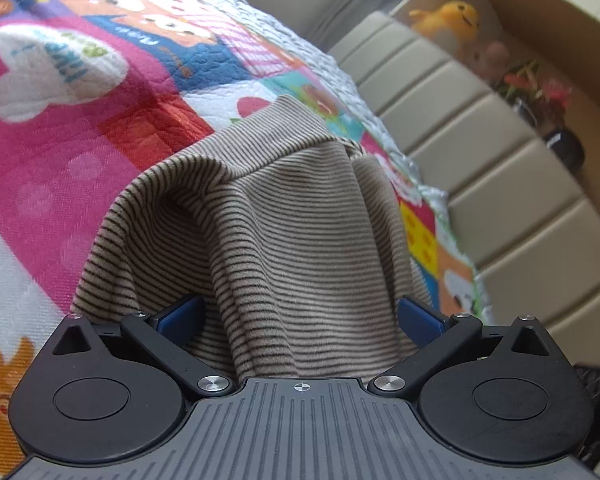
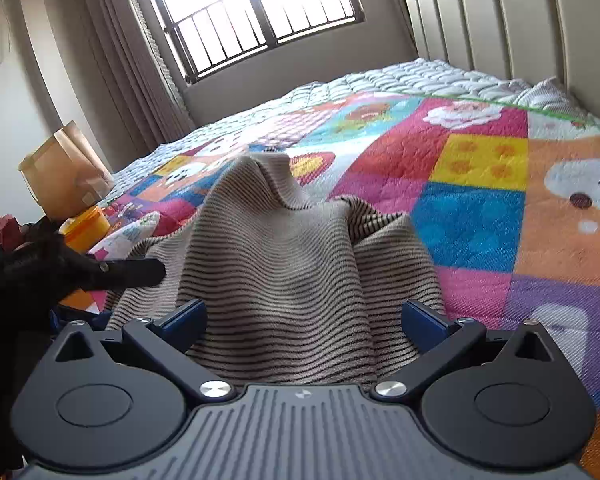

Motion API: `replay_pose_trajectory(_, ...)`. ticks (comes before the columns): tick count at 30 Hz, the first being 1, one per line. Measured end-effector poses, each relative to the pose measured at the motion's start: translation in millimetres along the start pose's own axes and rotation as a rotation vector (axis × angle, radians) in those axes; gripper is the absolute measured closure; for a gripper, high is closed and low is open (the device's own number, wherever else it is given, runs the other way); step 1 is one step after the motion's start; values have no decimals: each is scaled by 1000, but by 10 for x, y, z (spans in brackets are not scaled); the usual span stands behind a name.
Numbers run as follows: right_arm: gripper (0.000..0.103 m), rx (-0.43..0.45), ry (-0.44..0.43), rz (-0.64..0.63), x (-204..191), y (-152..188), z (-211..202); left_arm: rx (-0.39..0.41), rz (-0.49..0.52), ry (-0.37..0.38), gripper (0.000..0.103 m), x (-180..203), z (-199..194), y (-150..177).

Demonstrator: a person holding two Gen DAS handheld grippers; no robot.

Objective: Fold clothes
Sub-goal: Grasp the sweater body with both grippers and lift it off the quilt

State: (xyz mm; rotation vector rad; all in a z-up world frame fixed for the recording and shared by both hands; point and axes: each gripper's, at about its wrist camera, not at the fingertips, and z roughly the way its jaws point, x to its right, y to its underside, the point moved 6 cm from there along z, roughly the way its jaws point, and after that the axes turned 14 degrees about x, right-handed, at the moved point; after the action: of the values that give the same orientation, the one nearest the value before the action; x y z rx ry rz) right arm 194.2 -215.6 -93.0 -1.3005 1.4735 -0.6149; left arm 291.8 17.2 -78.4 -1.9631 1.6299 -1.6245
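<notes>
A beige garment with thin dark stripes [image 1: 284, 232] hangs from my left gripper [image 1: 300, 316] and drapes down onto the colourful quilt [image 1: 72, 128]. The same garment [image 2: 284, 264] hangs from my right gripper [image 2: 304, 320] too. In both wrist views the cloth bunches between the blue finger pads [image 1: 184, 314] [image 2: 186, 318], which stand wide apart, and hides the fingertips. The cloth is lifted and taut toward each gripper, its far part resting on the bed. The left gripper's black body [image 2: 100, 270] shows at the left edge of the right wrist view.
A padded beige headboard [image 1: 480, 152] [image 2: 520, 20] runs along the bed. A shelf holds a yellow plush toy [image 1: 448, 18] and flowers. A window with bars [image 2: 256, 8], curtains, a paper bag [image 2: 60, 168] and an orange tub [image 2: 86, 222] stand beyond the bed.
</notes>
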Motion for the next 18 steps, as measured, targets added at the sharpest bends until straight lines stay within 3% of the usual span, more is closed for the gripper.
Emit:
replay_pose_trajectory(8,0,-46,-158,145,98,45,-22,-34,121,49,0,92,-106,174)
replay_pose_trajectory(13,0,-85,-216,125,3,163,-250,-100,89,123,0,226,-385,441)
replay_pose_trajectory(18,0,-96,-259,79,-83,284,-558,-92,38,177,0,284,-559,480)
